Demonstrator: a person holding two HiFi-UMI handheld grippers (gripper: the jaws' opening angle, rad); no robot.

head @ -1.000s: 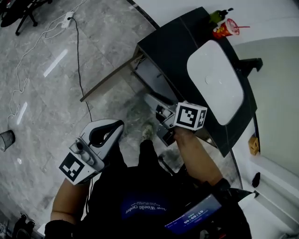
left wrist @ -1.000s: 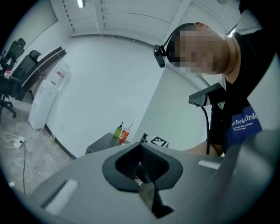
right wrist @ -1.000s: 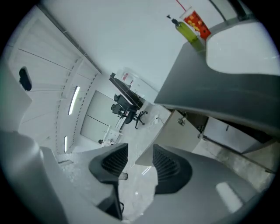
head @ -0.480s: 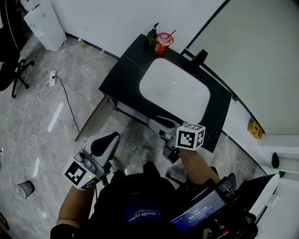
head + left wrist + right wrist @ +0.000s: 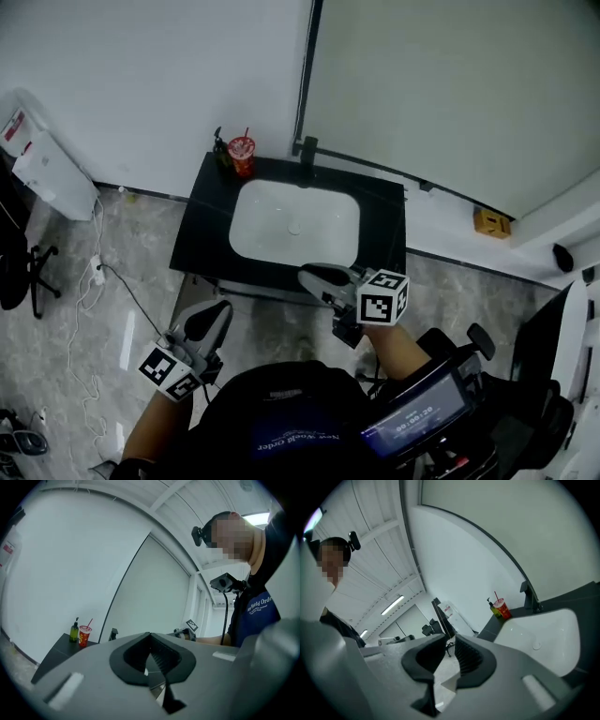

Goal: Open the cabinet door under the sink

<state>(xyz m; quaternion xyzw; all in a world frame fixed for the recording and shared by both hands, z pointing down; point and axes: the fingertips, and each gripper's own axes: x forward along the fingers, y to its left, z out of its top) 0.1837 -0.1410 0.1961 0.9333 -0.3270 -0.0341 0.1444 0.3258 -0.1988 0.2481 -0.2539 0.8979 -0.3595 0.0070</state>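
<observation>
The black sink cabinet (image 5: 199,246) with its white basin (image 5: 293,225) stands against the wall, seen from above in the head view. A thin panel edge (image 5: 178,302) juts from its left front, apparently the door standing open. My left gripper (image 5: 214,315) is held level, well in front of the cabinet and touching nothing. Its jaws meet at the tips, and in the left gripper view the left gripper (image 5: 149,637) is empty. My right gripper (image 5: 311,276) hovers just before the counter's front edge. Its jaws have just been closing; the right gripper (image 5: 450,641) keeps a narrow gap with nothing in it.
A red cup (image 5: 242,150), a green bottle (image 5: 221,150) and a black tap (image 5: 307,148) stand at the counter's back. A white appliance (image 5: 47,173), an office chair (image 5: 14,272) and floor cables (image 5: 103,281) lie to the left. A yellow item (image 5: 490,222) sits right.
Both grippers have risen and pulled back from the open cabinet front. The head camera has lifted too, so the whole sink now shows from farther away.
</observation>
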